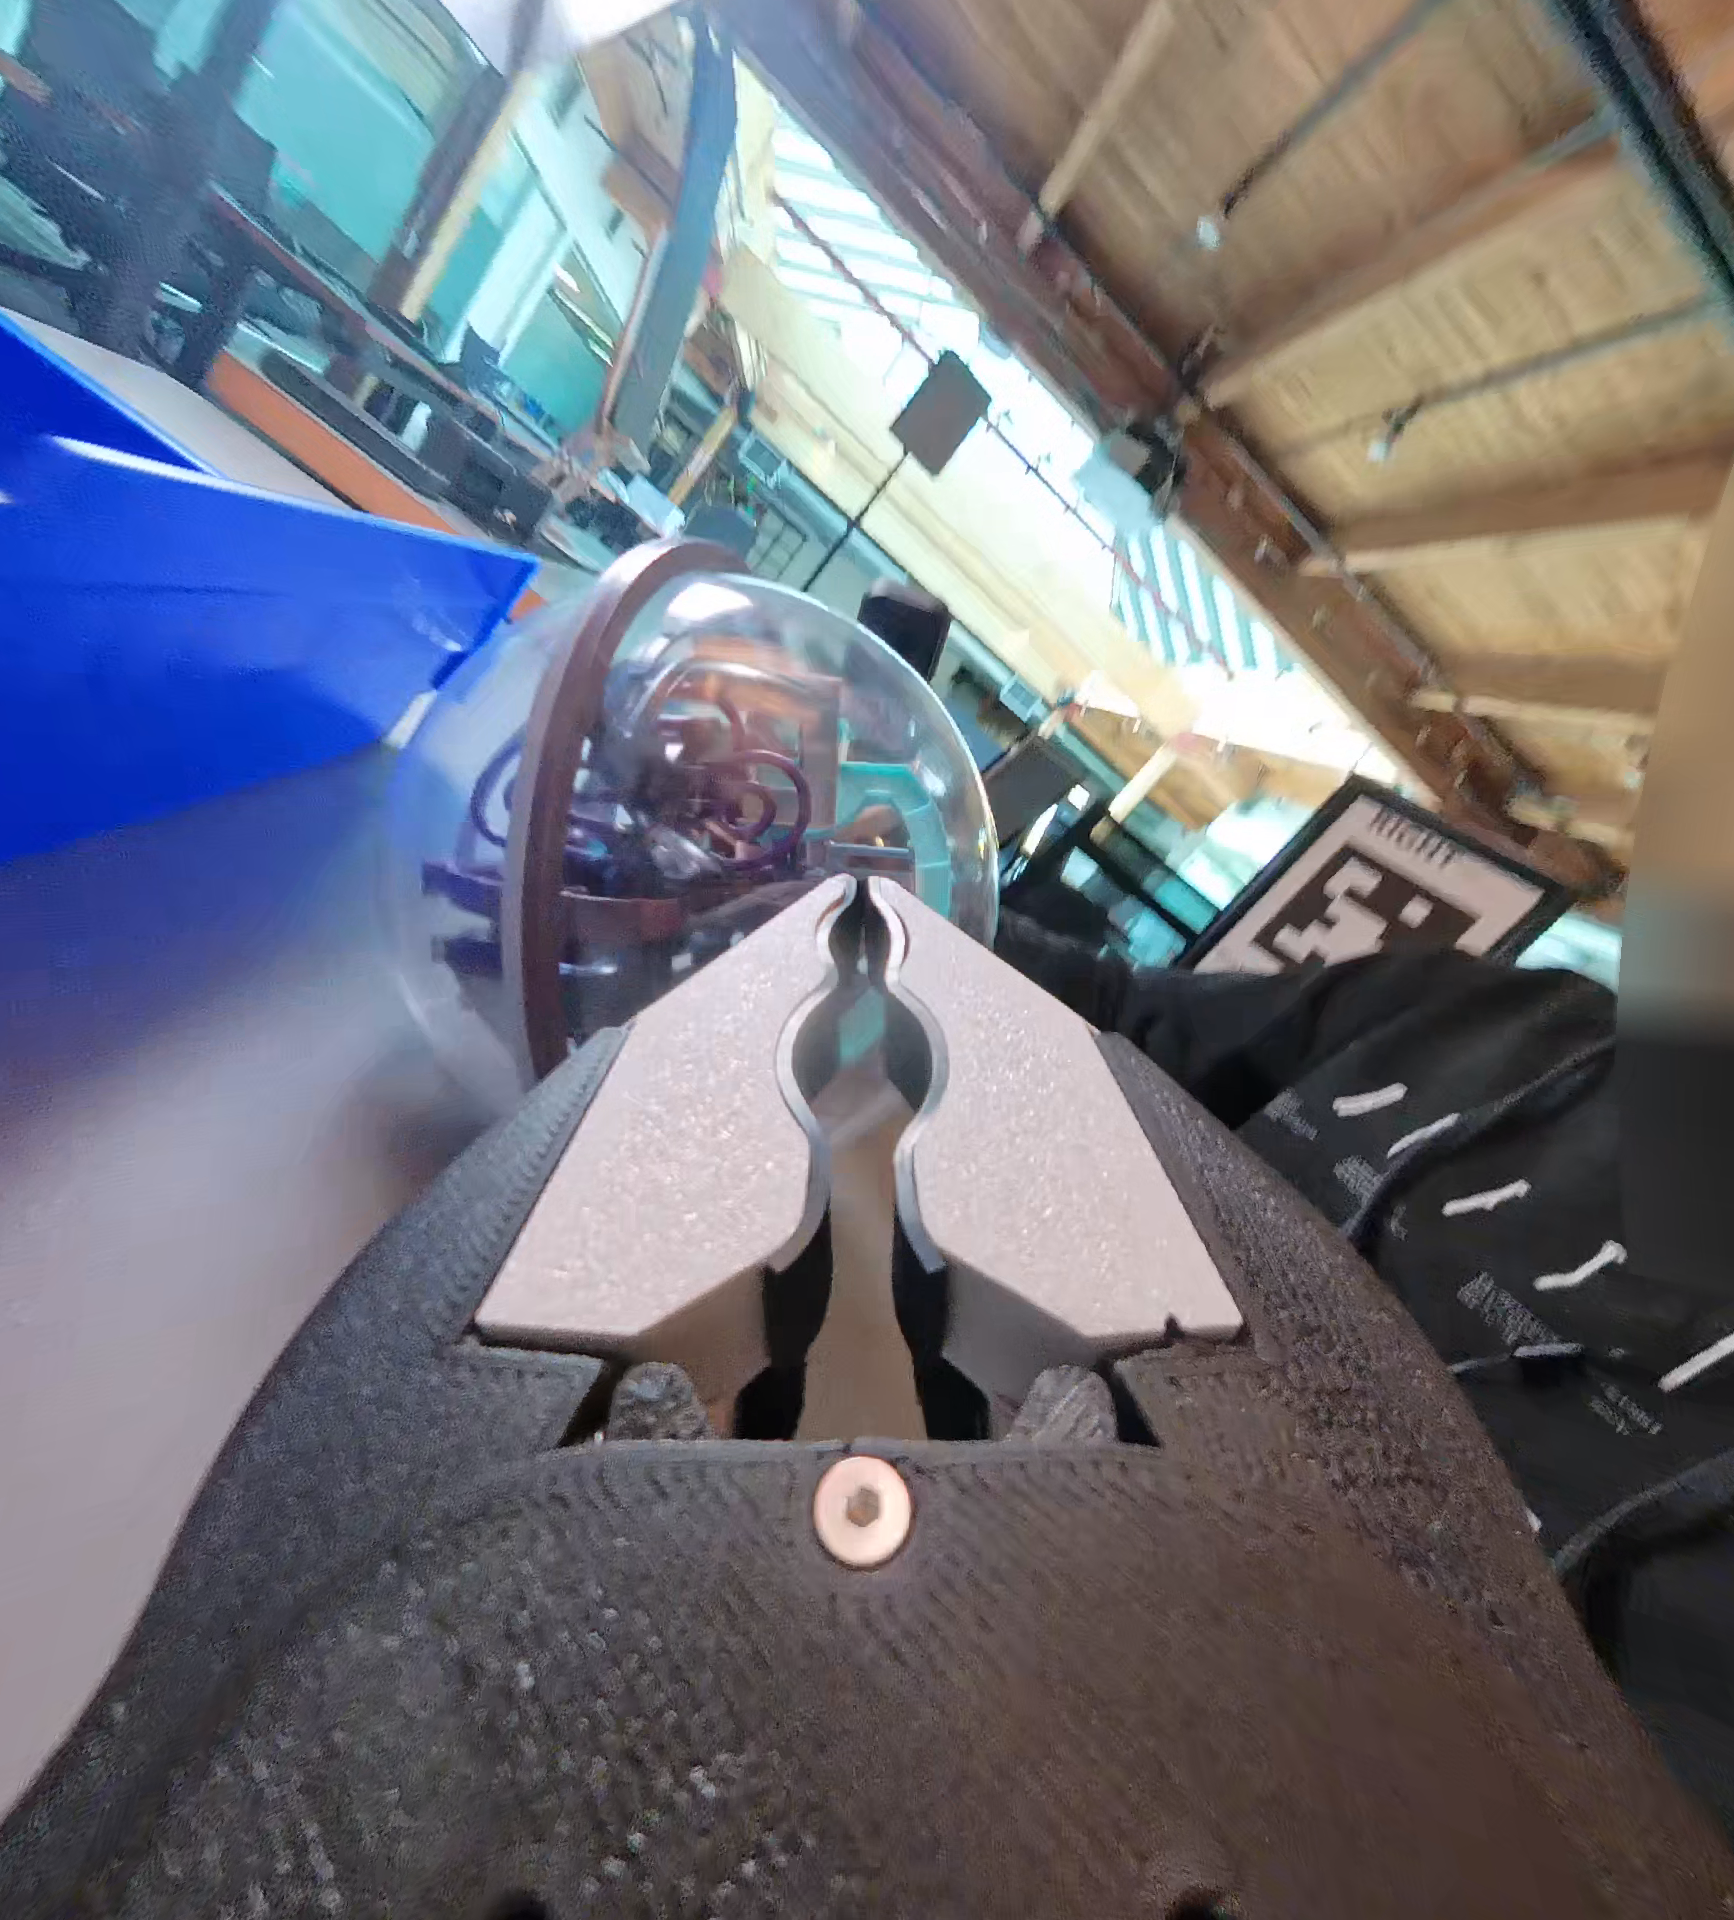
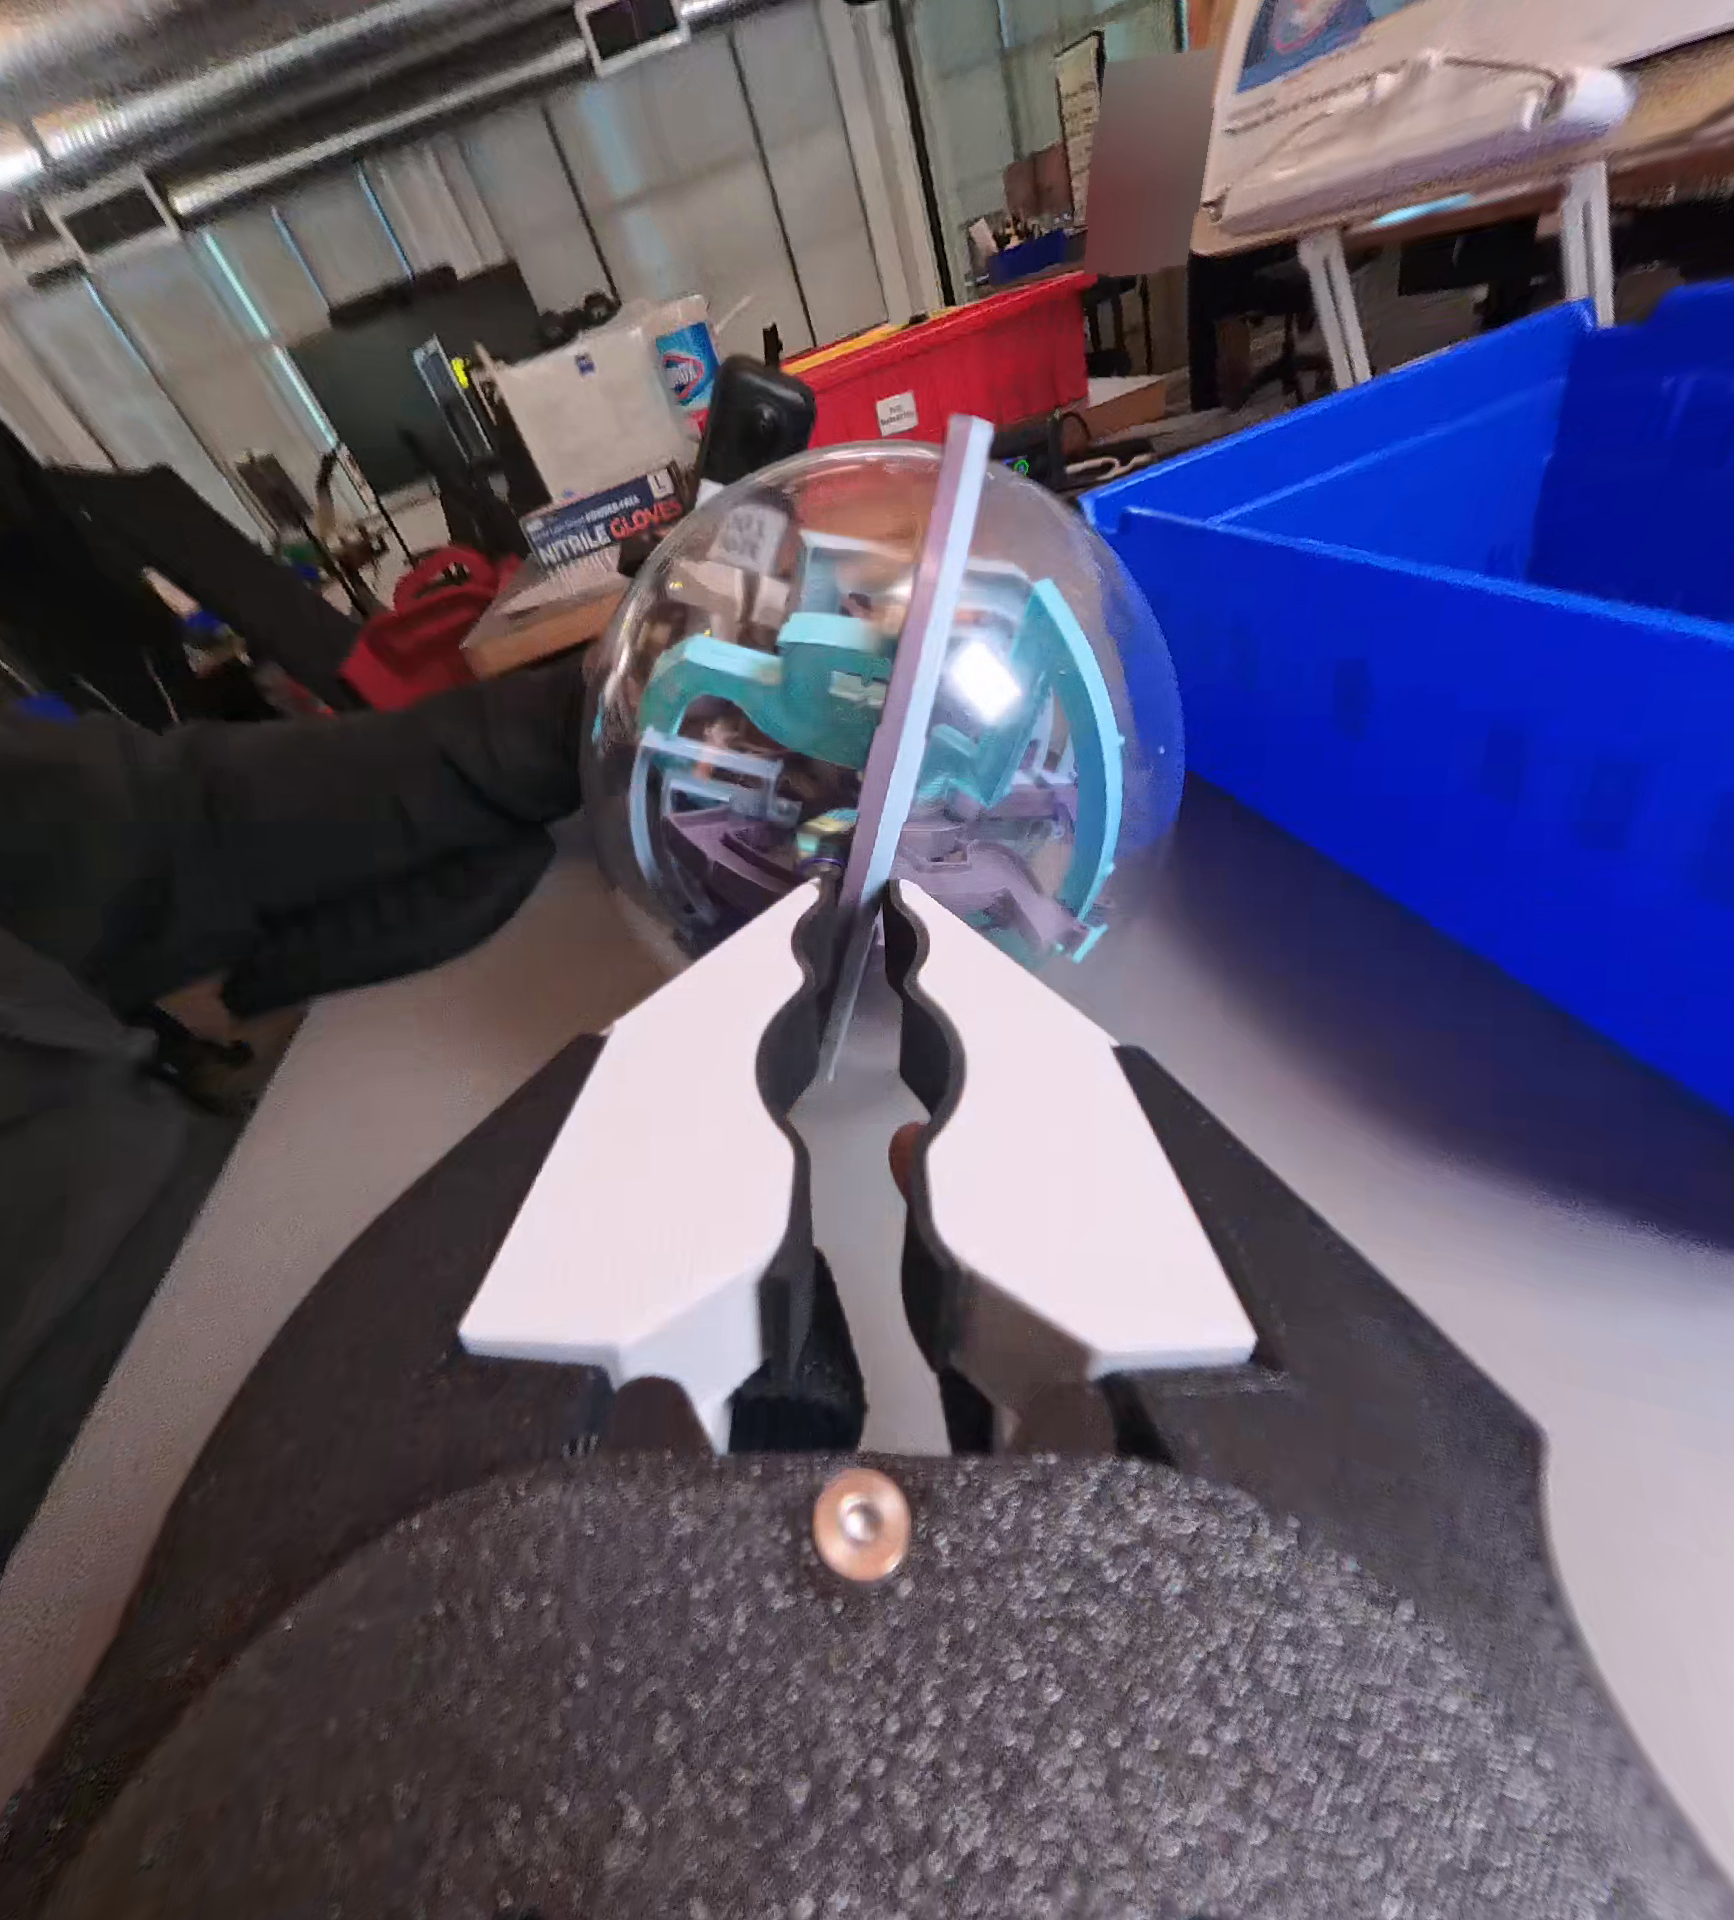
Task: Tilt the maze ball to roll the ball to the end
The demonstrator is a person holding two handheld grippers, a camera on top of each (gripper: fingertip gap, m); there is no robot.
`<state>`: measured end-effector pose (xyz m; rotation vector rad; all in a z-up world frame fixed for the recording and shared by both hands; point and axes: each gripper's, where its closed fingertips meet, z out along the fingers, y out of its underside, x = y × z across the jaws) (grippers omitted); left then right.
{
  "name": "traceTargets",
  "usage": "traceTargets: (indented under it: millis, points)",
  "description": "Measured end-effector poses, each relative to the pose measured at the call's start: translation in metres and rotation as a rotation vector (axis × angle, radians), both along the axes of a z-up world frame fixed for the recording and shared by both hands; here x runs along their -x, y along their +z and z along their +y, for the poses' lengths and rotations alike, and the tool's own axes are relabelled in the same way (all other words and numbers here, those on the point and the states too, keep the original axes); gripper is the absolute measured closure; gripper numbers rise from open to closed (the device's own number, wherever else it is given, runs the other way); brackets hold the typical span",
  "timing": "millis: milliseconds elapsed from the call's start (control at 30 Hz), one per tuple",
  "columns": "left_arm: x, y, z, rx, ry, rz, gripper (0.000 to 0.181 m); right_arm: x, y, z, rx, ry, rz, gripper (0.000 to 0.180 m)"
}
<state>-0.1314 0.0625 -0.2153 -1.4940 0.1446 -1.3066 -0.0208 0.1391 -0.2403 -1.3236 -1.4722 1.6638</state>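
Note:
The maze ball [image 1: 738, 790] is a clear sphere with purple and teal tracks inside and a flat ring [image 1: 541, 831] around its middle. It stands on the grey table [image 1: 115, 1195]. My left gripper [image 1: 861, 888] is shut, its fingertips meeting just in front of the ball's clear shell. In the right wrist view the ball [image 2: 738, 686] is straight ahead and its ring [image 2: 930, 644] runs edge-on down into my right gripper [image 2: 855, 896]. That gripper is shut on the ring's lower edge. I cannot make out the small ball inside.
A blue bin [image 1: 115, 644] stands close beside the ball; it also shows in the right wrist view [image 2: 1465, 675]. A person's black sleeve [image 2: 219, 821] lies on the table [image 2: 1362, 1195] on the ball's other side. A black-and-white marker board [image 1: 1382, 894] stands behind.

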Motion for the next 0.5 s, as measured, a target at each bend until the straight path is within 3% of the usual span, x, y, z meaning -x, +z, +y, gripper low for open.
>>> traceTargets:
  millis: [67,233,467,500]
  points:
    - [-0.006,-0.003,-0.004,-0.004,0.034,0.129,0.175,-0.008,0.000,-0.002,-0.066,0.020,0.018,0.174]
    - [0.018,-0.008,-0.001,-0.049,0.196,0.300,0.138,-0.023,-0.002,-0.007,-0.102,0.089,0.038,0.173]
    - [-0.031,-0.040,-0.019,-0.019,-0.109,0.376,0.124,-0.034,0.004,-0.017,-0.105,0.175,0.064,0.173]
    - [-0.033,-0.042,-0.021,-0.026,-0.115,0.401,0.129,-0.036,0.005,-0.016,-0.108,0.173,0.071,0.173]
